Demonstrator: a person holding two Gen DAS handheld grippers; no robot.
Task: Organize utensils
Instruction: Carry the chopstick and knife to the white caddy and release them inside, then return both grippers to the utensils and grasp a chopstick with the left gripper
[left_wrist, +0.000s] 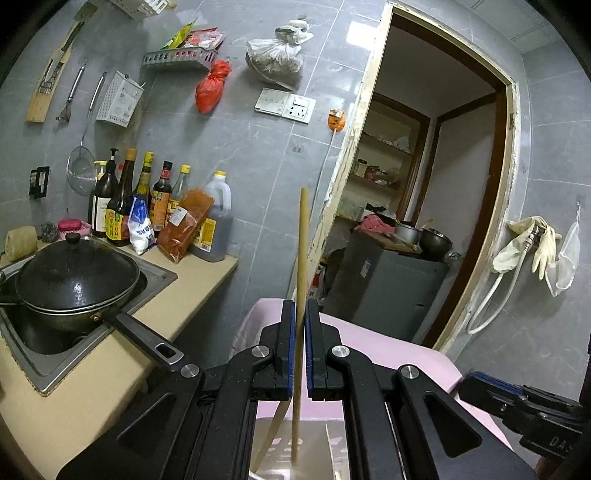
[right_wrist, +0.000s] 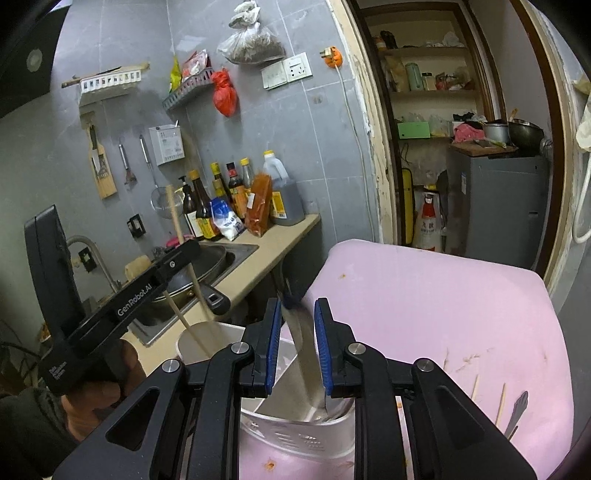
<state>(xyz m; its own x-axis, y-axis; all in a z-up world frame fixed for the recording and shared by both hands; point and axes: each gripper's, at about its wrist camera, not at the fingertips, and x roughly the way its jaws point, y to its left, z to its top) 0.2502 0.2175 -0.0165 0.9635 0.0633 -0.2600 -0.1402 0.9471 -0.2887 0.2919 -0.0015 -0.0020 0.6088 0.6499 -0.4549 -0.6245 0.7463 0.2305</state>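
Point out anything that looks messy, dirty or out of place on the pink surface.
The pink surface is stained: an orange blotch near its front edge, and a smaller speck near its back edge. Two thin sticks and a dark utensil lie loose at its right side, outside the white holder.

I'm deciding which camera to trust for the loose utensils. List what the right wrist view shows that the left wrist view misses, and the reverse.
Only the right wrist view shows the loose chopsticks and a spoon lying on the pink table, plus a knife between the right claw pads, apparently not clamped. Only the left wrist view shows the rubber gloves on the wall. Both show the white utensil holder, the wok in the sink, and the left claw closed on a chopstick.
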